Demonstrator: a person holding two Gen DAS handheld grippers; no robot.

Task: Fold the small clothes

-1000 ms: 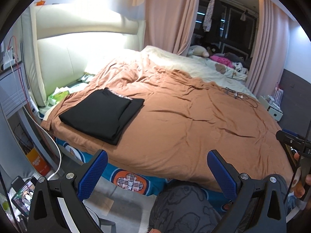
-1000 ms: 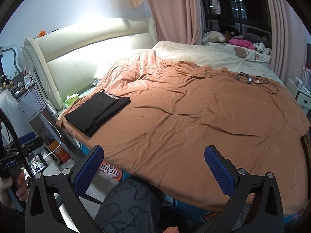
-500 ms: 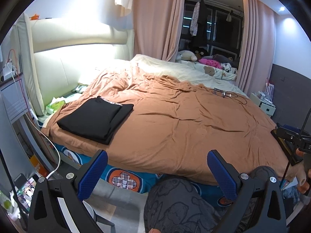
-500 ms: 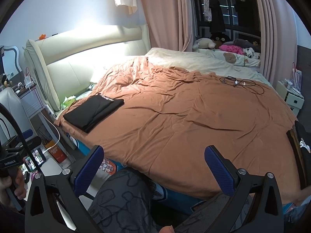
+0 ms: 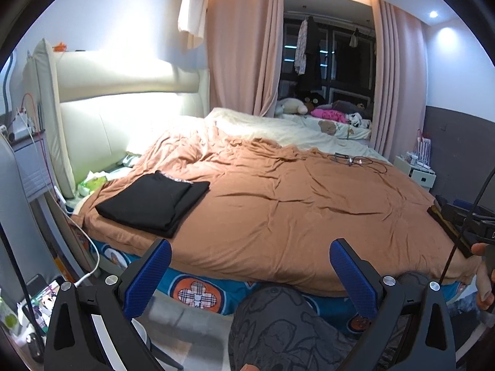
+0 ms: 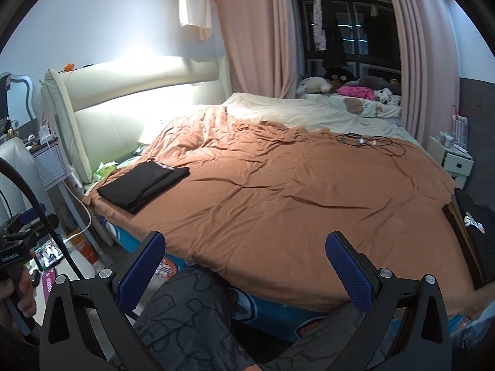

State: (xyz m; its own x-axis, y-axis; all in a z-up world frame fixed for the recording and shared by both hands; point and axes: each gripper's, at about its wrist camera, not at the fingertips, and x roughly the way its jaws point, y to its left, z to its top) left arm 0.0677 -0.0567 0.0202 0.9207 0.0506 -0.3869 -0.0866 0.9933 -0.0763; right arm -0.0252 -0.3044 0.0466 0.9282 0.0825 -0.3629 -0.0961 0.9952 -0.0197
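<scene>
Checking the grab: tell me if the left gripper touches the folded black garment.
Apart. Left wrist view shows the open left gripper off the bed, brown blanket between it and the garment.

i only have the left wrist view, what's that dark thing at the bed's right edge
Observer: From the right wrist view it is a black garment with white print, lying on the orange blanket.
Operator: is my left tool visible over there
Observer: Yes, at the far left, held in a hand beside the bed.
Operator: is the right tool holding anything
Observer: No, the right tool is open with nothing between its fingers.
</scene>
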